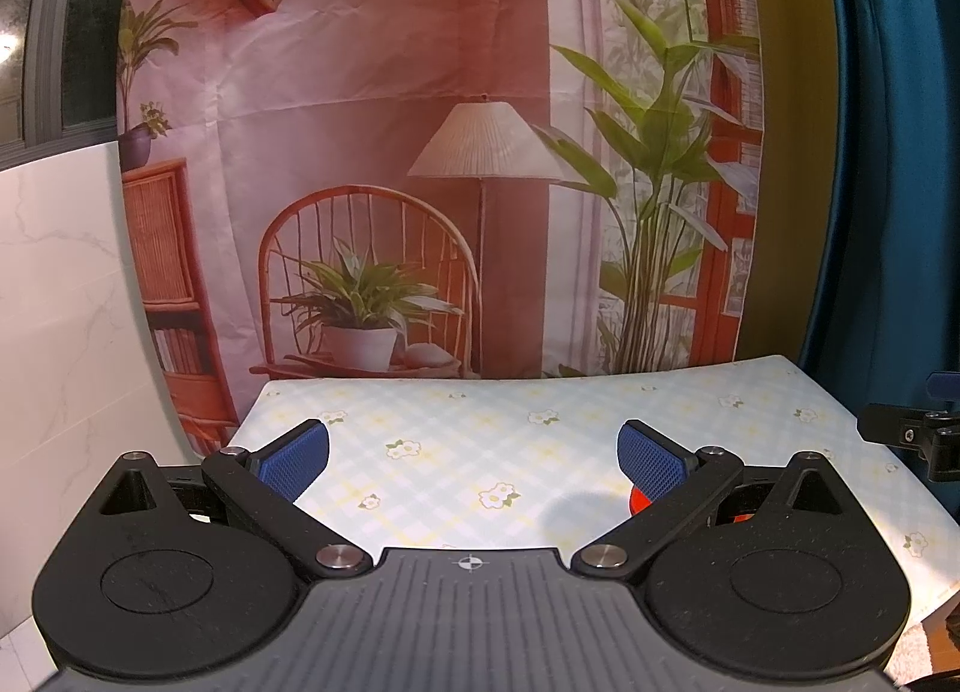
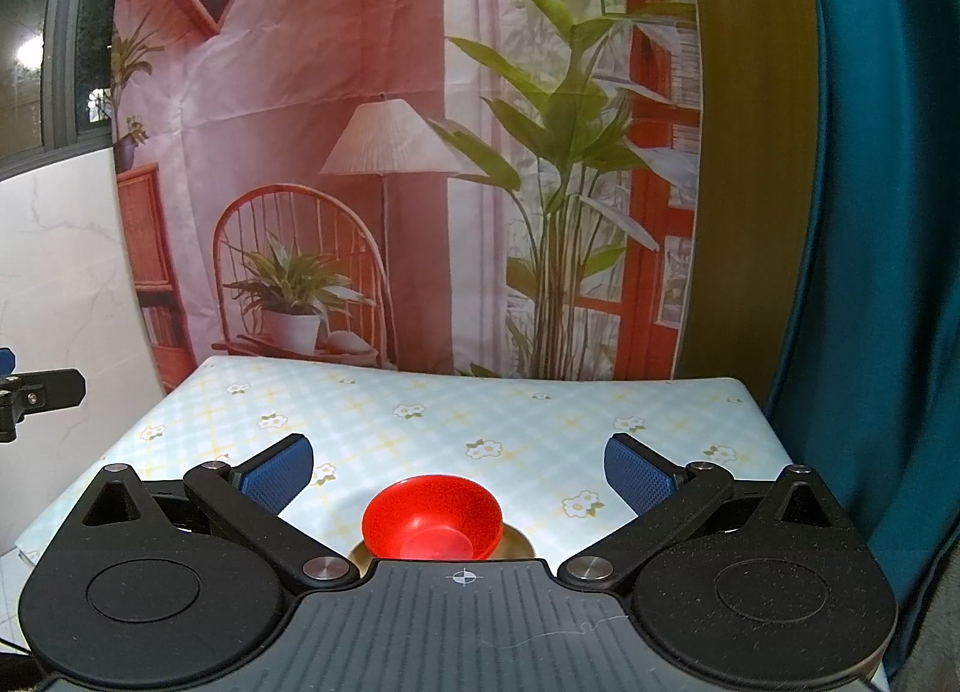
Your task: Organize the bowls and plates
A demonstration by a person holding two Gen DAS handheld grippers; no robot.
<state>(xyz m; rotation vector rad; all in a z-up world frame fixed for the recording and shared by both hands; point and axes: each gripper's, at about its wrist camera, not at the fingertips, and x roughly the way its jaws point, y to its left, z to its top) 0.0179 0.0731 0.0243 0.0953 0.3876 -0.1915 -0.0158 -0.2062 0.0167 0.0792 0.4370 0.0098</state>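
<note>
A red bowl [image 2: 432,518] sits on a gold plate [image 2: 519,545] near the front of the table, low in the right wrist view. My right gripper [image 2: 459,473] hangs open just above and behind it, blue pads wide apart, nothing between them. In the left wrist view only a sliver of the red bowl [image 1: 637,503] shows behind the right finger. My left gripper [image 1: 474,455] is open over bare tablecloth, left of the bowl.
The table [image 2: 420,410] wears a pale checked cloth with small flowers. A printed room backdrop [image 2: 390,152] hangs right behind it. A teal curtain [image 2: 888,272] stands on the right, a white marble wall [image 1: 60,332] on the left.
</note>
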